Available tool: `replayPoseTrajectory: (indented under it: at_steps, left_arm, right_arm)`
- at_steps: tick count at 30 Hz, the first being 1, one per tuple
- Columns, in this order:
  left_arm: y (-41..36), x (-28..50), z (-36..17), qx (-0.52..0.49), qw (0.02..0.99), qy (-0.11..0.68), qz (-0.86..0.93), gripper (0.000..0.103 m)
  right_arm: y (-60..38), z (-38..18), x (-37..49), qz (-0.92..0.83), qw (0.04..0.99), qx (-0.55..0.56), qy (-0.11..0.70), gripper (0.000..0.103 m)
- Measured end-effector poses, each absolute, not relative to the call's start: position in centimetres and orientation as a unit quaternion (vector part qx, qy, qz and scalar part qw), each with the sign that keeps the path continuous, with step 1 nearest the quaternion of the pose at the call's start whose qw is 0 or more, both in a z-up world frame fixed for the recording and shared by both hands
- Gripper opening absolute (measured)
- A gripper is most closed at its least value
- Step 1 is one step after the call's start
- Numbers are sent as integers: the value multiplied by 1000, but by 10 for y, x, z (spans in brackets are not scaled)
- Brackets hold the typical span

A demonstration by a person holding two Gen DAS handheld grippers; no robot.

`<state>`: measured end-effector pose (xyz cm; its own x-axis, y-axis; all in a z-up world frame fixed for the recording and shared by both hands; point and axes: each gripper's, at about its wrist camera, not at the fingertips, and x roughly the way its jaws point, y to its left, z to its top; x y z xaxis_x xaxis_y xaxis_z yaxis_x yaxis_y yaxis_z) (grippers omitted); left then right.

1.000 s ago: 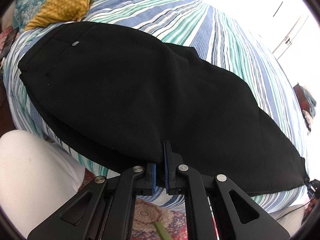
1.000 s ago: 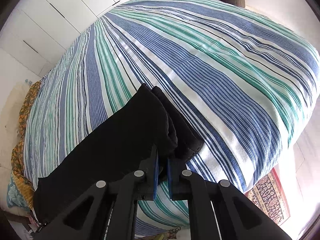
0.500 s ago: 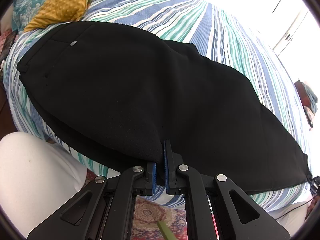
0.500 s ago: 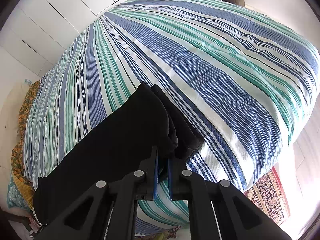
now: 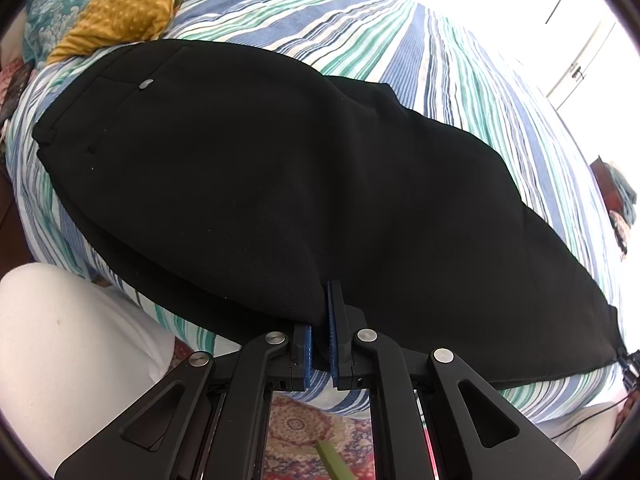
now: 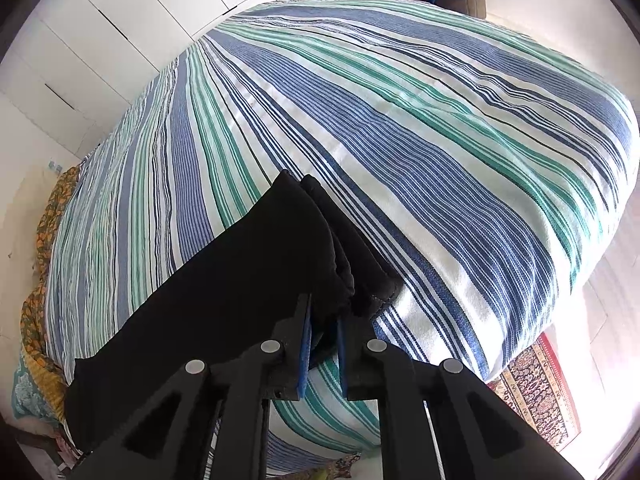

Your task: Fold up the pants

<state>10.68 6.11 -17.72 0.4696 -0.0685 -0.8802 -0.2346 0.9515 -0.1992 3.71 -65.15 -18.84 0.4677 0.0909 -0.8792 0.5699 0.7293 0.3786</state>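
Observation:
Black pants (image 5: 280, 184) lie folded lengthwise along the near edge of a striped bed (image 5: 360, 28), waistband with a small button at the left, leg ends at the right. My left gripper (image 5: 320, 320) pinches the near edge of the pants at mid length, jaws nearly shut. In the right wrist view the pants (image 6: 224, 288) run away to the lower left. My right gripper (image 6: 323, 316) holds the stacked leg hems, jaws a little parted around the cloth.
A mustard and teal patterned pillow (image 5: 120, 8) lies at the bed's head. A patterned rug (image 6: 540, 392) covers the floor beside the bed. White wardrobe doors (image 6: 120, 32) stand beyond. The person's white-clad leg (image 5: 68, 352) is at lower left.
The right gripper's jaws have widened a little around the hems. The left gripper has shifted slightly, the pants sliding a bit toward the bed's middle.

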Motion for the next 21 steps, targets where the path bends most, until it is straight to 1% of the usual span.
replayPoseTrajectory:
  at_steps: [2,5,11,17,21]
  left_arm:
    - [61,107,-177,-148,844,513,49,5]
    - [61,107,-177,-148,844,513,49,5]
    - [62,106,-177,-146,845,513,50,5]
    - [62,106,-177,-146,845,513,51,5]
    - [61,105,-177,-143,845,513,52,5]
  right_arm:
    - [-652,-186,36,-156,790,333,490,13]
    - [-653,-182,32,-165,794,332,481,18]
    - [-658,-173,21,-193,801,340,453,21]
    - [-672,-170,4,-223,796,377,418,22]
    - [-673,-168,1,-225,796,384,410,22]
